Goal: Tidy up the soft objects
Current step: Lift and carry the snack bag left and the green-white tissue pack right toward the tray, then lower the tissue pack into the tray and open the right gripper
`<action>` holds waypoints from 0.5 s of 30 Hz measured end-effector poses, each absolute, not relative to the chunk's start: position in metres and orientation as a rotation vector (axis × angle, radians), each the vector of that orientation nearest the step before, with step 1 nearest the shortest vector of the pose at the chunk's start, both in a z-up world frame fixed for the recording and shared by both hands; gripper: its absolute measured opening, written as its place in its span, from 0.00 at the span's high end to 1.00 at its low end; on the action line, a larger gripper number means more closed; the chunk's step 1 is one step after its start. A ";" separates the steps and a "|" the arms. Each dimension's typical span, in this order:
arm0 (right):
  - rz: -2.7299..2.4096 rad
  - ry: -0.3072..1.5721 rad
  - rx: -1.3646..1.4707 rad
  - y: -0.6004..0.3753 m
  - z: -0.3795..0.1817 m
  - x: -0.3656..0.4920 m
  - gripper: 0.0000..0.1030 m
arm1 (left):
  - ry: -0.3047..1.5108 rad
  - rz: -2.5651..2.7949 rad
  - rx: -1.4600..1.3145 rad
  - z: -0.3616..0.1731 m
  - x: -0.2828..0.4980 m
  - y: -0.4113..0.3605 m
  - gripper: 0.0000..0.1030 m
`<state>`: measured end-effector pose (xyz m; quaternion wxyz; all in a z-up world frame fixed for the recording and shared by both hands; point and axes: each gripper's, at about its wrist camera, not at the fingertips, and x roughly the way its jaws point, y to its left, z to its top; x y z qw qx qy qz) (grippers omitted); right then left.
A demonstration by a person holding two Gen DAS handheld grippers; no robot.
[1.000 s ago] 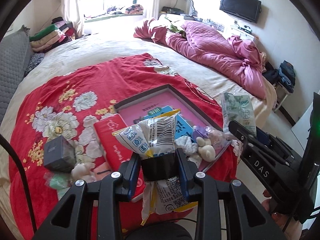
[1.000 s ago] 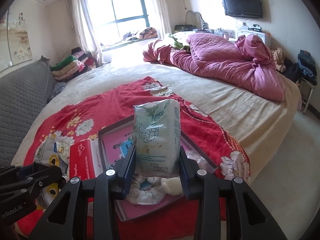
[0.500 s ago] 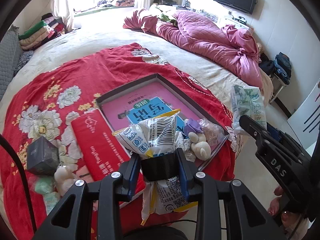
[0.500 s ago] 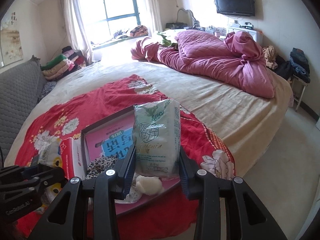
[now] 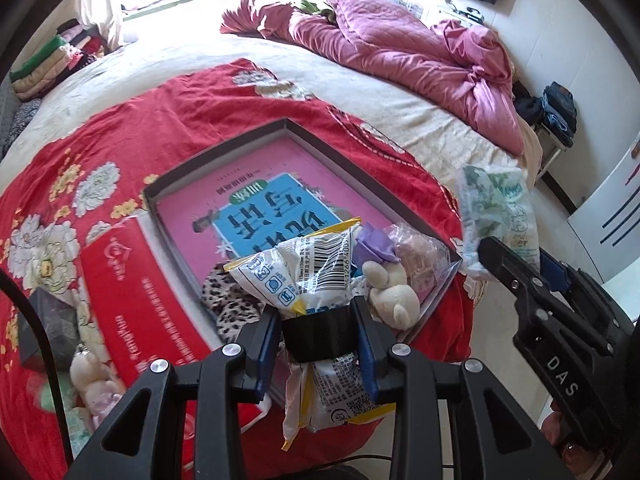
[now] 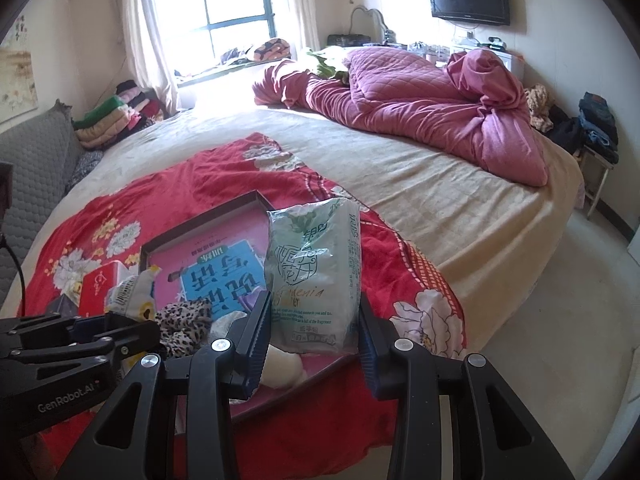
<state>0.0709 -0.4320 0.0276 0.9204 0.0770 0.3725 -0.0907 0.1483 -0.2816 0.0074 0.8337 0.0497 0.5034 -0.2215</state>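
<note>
My left gripper (image 5: 318, 316) is shut on a white and yellow plastic packet (image 5: 304, 268) with a barcode, held above the near corner of a dark-framed tray (image 5: 224, 156) with a pink bottom. In that corner lie a cream plush toy (image 5: 394, 300), a purple item (image 5: 374, 246) and a leopard-print cloth (image 5: 228, 304). My right gripper (image 6: 314, 322) is shut on a pale green tissue pack (image 6: 316, 264), upright over the tray's (image 6: 200, 226) right side. The same green pack (image 5: 498, 212) shows at the right of the left wrist view. The left gripper (image 6: 120, 330) sits low at left in the right wrist view.
The tray rests on a red flowered blanket (image 5: 132, 120) on a large bed. A red box (image 5: 128, 292), a dark grey box (image 5: 52, 324) and small plush things (image 5: 90, 372) lie left of the tray. A pink quilt (image 6: 432, 108) is bunched at the far side. Bare floor (image 6: 560, 300) lies right.
Both grippers moved down and closer to the tray with their packs still held. The tray and the toys in its corner look larger and nearer.
</note>
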 end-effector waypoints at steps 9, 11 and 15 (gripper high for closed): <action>-0.167 0.821 0.092 -0.433 0.001 0.094 0.60 | 1.120 -0.484 0.113 -0.017 0.160 -0.294 0.66; -0.167 0.833 0.099 -0.436 -0.005 0.096 0.61 | 1.126 -0.482 0.115 -0.020 0.163 -0.295 0.66; -0.158 0.852 0.104 -0.438 -0.014 0.101 0.60 | 1.146 -0.483 0.112 -0.028 0.168 -0.297 0.66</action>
